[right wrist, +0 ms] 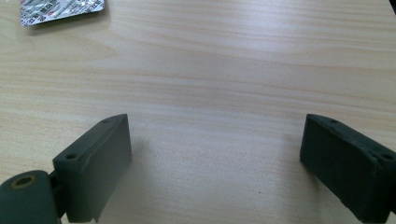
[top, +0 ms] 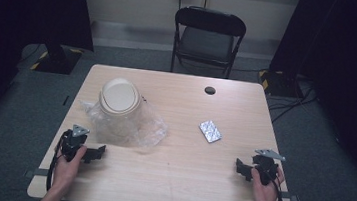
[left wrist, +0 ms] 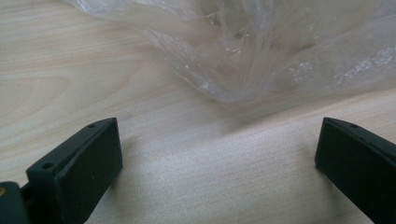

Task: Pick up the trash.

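Both tools rest on the worktop [top: 178, 181], jaws wide apart, gripping nothing. Left tool [top: 94, 153] sits just short of the plastic bag [top: 128, 125] holding a jar [top: 118, 105]. Right tool [top: 242, 168] lies near the blister pack [top: 210, 131], not touching.

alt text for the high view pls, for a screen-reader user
A person's hands rest a left gripper and a right gripper, jaws open and empty, on a pale wooden table. A clear plastic bag holding a beige-lidded container lies left of centre, a silver blister pack to its right.
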Tool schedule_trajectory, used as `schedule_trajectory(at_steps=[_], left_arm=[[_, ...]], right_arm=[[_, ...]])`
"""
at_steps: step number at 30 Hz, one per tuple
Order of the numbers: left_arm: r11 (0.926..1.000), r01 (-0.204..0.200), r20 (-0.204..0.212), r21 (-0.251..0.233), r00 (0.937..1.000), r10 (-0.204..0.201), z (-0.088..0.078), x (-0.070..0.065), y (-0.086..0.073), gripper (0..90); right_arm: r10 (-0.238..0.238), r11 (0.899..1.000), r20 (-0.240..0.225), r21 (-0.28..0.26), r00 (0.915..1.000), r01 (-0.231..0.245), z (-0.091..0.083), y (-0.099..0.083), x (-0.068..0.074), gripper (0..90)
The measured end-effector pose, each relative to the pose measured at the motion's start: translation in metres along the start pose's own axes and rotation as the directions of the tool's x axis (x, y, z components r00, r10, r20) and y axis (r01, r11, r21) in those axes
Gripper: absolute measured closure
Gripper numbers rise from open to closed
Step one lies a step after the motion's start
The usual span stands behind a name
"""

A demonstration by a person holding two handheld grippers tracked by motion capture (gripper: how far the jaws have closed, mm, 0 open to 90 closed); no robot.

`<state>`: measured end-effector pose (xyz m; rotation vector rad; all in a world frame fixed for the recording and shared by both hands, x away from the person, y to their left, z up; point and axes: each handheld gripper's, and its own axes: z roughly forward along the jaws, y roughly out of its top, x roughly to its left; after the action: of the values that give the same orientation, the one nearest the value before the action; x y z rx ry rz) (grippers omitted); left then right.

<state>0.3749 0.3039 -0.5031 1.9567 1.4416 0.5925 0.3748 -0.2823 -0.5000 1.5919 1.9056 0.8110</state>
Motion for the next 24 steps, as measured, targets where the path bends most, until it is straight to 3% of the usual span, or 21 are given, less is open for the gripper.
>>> schedule_trajectory(at_steps=[7, 9, 11, 15, 21, 24], left_arm=[[1.0000, 0.000, 0.000, 0.000, 1.0000, 0.000, 0.000, 0.000, 0.000, 0.0], [1.0000, 0.000, 0.000, 0.000, 1.0000, 0.000, 0.000, 0.000, 0.000, 0.0], [1.0000, 0.000, 0.000, 0.000, 1.0000, 0.000, 0.000, 0.000, 0.000, 0.0], [1.0000, 0.000, 0.000, 0.000, 1.0000, 0.000, 0.000, 0.000, 0.000, 0.1], [1.0000, 0.000, 0.001, 0.000, 1.0000, 0.000, 0.000, 0.000, 0.000, 0.0], [1.0000, -0.001, 0.001, 0.000, 1.0000, 0.001, 0.000, 0.000, 0.000, 0.0]], right_arm=[[-0.007, 1.000, -0.010, 0.001, 0.9999, 0.007, 0.000, 0.001, -0.001, 9.1], [-0.002, 1.000, -0.016, 0.009, 0.9999, 0.002, -0.002, 0.002, 0.001, 15.1], [-0.006, 1.000, -0.022, 0.014, 0.9997, 0.006, -0.002, 0.003, 0.001, 14.9], [-0.036, 0.999, -0.070, 0.005, 0.9969, 0.037, -0.006, 0.008, 0.011, 14.7], [-0.082, 0.996, -0.120, -0.028, 0.9894, 0.079, -0.010, 0.017, 0.022, 15.1], [-0.118, 0.992, -0.169, -0.062, 0.9786, 0.109, -0.013, 0.027, 0.034, 15.5]])
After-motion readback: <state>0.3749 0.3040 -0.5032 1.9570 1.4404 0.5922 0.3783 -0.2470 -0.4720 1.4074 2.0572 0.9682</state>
